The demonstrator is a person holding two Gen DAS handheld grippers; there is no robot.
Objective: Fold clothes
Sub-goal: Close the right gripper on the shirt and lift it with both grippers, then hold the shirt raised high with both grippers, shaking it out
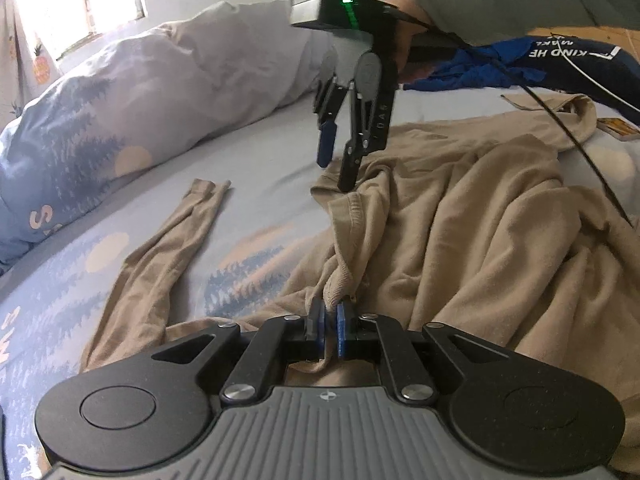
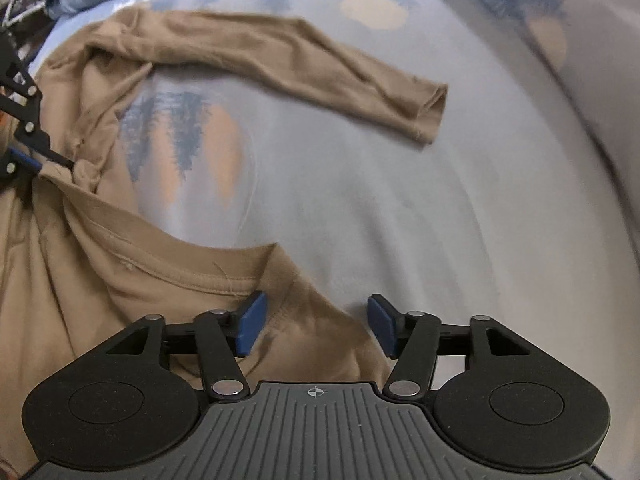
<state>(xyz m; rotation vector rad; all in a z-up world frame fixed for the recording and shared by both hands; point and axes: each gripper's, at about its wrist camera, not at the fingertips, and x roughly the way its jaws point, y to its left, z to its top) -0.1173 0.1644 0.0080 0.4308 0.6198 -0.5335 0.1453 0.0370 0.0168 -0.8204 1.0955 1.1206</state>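
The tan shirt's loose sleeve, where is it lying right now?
In the left wrist view the sleeve lies flat on the blue patterned bedsheet, left of the bunched shirt body, its cuff toward the rumpled duvet.

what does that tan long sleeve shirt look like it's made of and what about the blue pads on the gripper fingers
Tan shirt: probably a soft cotton-type jersey knit, matte; it drapes in loose folds and shows stitched hems at the cuff and edge. The exact fibre can't be told.

Blue pads on the right gripper: they look like moulded rubber or soft plastic, smooth and dull, set on black hard-plastic fingers.
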